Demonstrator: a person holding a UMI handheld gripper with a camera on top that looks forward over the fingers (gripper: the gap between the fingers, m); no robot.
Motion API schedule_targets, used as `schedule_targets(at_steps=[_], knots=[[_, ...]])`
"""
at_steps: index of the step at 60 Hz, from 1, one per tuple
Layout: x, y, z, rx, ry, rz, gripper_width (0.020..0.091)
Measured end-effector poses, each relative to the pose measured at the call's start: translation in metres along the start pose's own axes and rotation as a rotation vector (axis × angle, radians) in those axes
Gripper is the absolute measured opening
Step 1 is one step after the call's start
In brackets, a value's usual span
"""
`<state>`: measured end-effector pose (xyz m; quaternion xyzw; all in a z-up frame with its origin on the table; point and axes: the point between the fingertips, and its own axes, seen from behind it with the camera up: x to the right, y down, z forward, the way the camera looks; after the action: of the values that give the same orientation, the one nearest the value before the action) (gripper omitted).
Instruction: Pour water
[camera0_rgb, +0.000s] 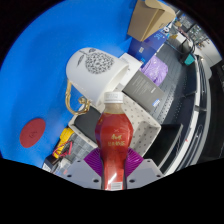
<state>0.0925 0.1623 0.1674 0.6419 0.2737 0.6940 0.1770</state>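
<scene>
The jaws are closed on a red bottle (114, 140), its body pinched between the purple pads (97, 160) and its white cap pointing ahead toward a white cup (100, 72) with a gold handle that stands on the blue bench (40, 70). The view is strongly tilted. Whether water is running yet I cannot tell; the pour looks barely started, with most of it left.
</scene>
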Motion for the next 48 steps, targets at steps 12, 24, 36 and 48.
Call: schedule_targets(at_steps=[12,24,36,48], knots=[[-0.002,0.004,-0.004,-0.015,-0.001,0.070,0.0248],[-0.004,0.027,-0.009,-0.061,-0.054,0.579,0.0250],[-0.019,0.040,-0.016,-0.019,-0.167,1.373,0.0250],[-0.056,0.042,-0.016,-0.023,-0.250,1.987,0.0250]])
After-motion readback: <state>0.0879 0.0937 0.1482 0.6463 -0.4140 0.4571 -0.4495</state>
